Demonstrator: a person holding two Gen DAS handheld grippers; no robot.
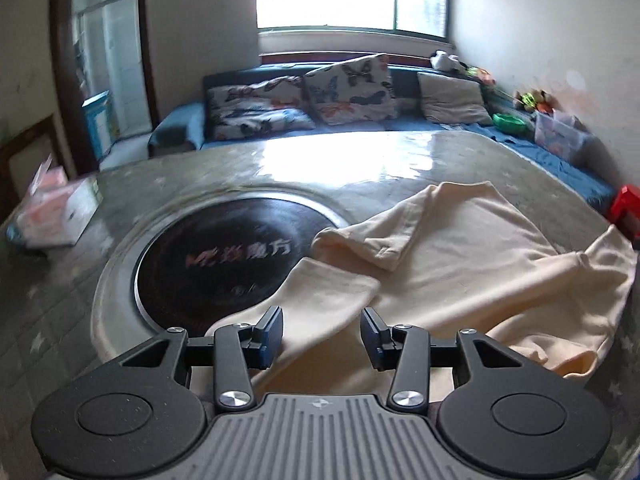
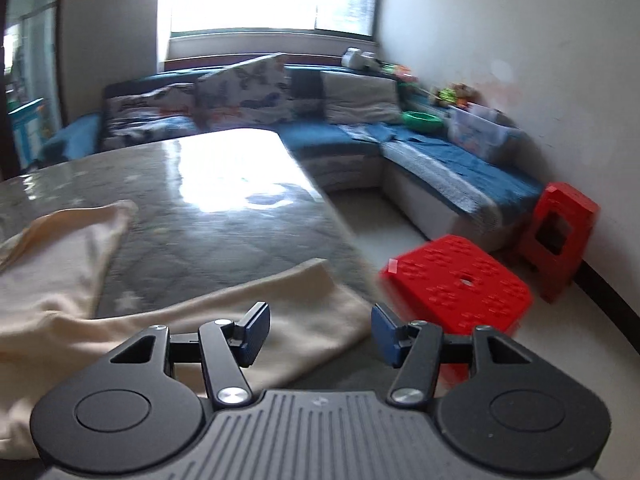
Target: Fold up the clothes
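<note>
Cream cloth, a garment [image 1: 460, 280], lay crumpled on the grey star-patterned table [image 1: 180, 184], one part draped over the black round cooktop [image 1: 224, 264]. Red-and-white characters ran across that cooktop, too blurred to read. Left gripper [image 1: 322, 338] hung above the cloth, jaws well apart, holding nothing. Right gripper [image 2: 320, 334] stood likewise wide and empty over the garment's edge, by a red stool [image 2: 460, 280].

Cream garment [image 1: 460, 272] lies rumpled, sleeve folded over, on the table.
</note>
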